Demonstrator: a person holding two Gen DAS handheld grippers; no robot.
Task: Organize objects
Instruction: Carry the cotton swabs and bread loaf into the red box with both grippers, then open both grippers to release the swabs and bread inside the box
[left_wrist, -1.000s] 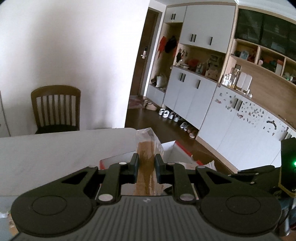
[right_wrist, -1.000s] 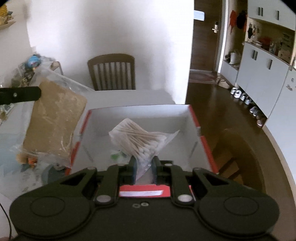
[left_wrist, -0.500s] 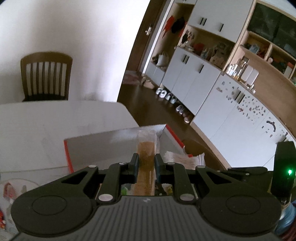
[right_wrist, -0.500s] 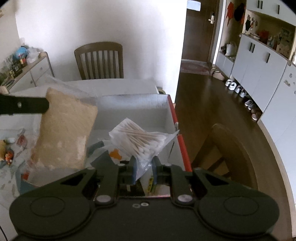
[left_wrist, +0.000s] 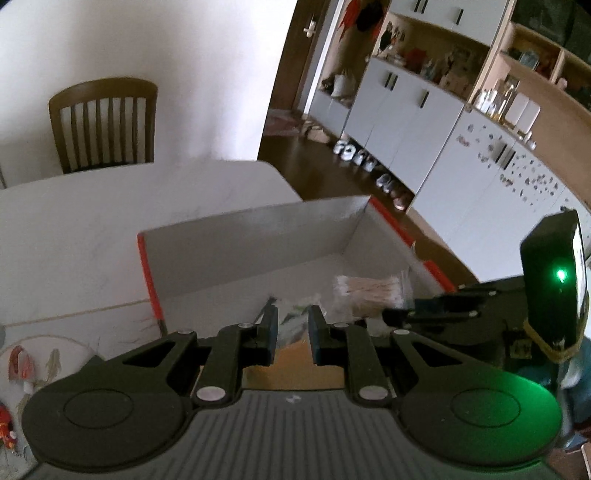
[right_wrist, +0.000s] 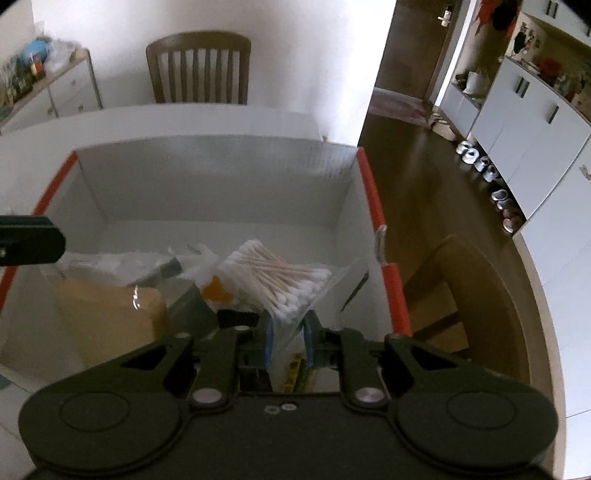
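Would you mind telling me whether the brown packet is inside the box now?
Inside: the brown packet lies within the box, and the left gripper stands open above it.

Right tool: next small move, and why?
Probably open the right tool and let go. Its jaws pinch the cotton swab bag, which already sits within the walls of the red-edged box, just over the items lying there, so the drop looks short.

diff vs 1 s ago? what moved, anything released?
The left tongs carried the clear bag of tan-brown powder into the white cardboard box with red edges and opened; the bag now lies on the box floor, released. The right tongs lowered the clear bag of cotton swabs deeper into the box. They have stayed shut on it. The box and the brown wooden chair kept their places.
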